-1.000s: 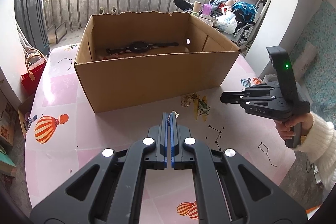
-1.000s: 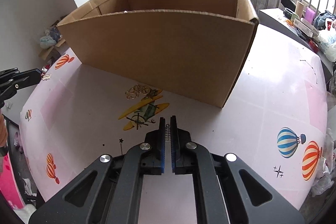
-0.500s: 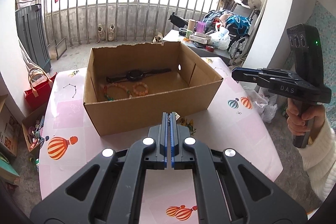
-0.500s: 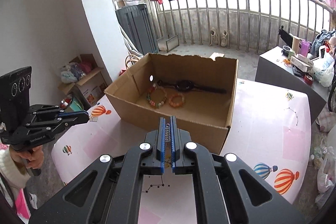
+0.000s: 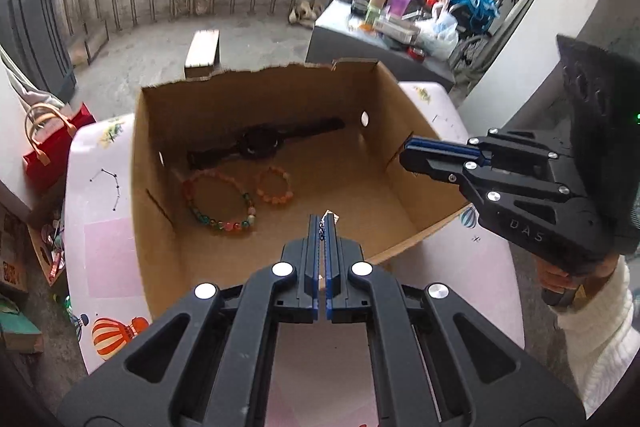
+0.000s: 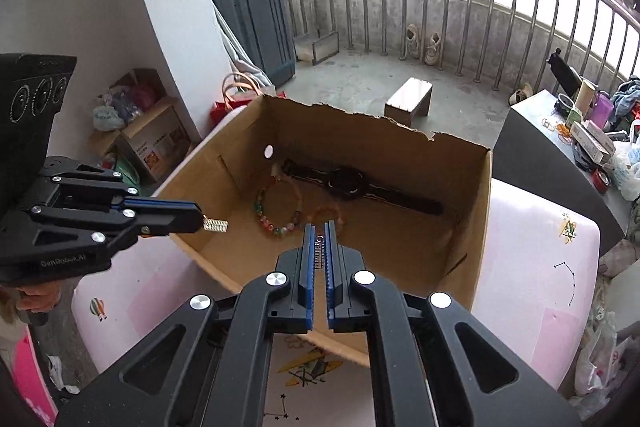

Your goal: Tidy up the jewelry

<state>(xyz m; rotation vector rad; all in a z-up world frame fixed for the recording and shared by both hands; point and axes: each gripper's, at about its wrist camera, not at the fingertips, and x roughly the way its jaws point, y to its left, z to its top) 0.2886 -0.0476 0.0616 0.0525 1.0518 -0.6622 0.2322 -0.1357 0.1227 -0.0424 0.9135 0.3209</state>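
An open cardboard box (image 5: 280,69) (image 6: 400,155) on the pink table holds a black watch (image 5: 260,143) (image 6: 348,183), a multicolour bead bracelet (image 5: 236,225) (image 6: 276,227) and a small orange bead bracelet (image 5: 276,201) (image 6: 320,214). My left gripper (image 5: 323,223) (image 6: 196,217) hovers over the box's near edge, shut on a small ridged metallic piece (image 5: 331,215) (image 6: 216,225). My right gripper (image 6: 319,227) (image 5: 408,151) hangs over the box's right side. It is shut on a small silver coiled piece (image 6: 319,251) with a ring at its top.
The pink table (image 5: 104,247) (image 6: 540,287) has balloon and aeroplane prints. A red bag (image 5: 52,147) stands on the floor to the left. Behind the box are a low wooden stool (image 6: 412,99) and a cluttered dark side table (image 5: 360,39) (image 6: 540,147). A person's white sleeve (image 5: 600,347) is at the right.
Both grippers have risen from near the tabletop and moved forward over the box, each still shut on its small piece. The box's inside has come into view.
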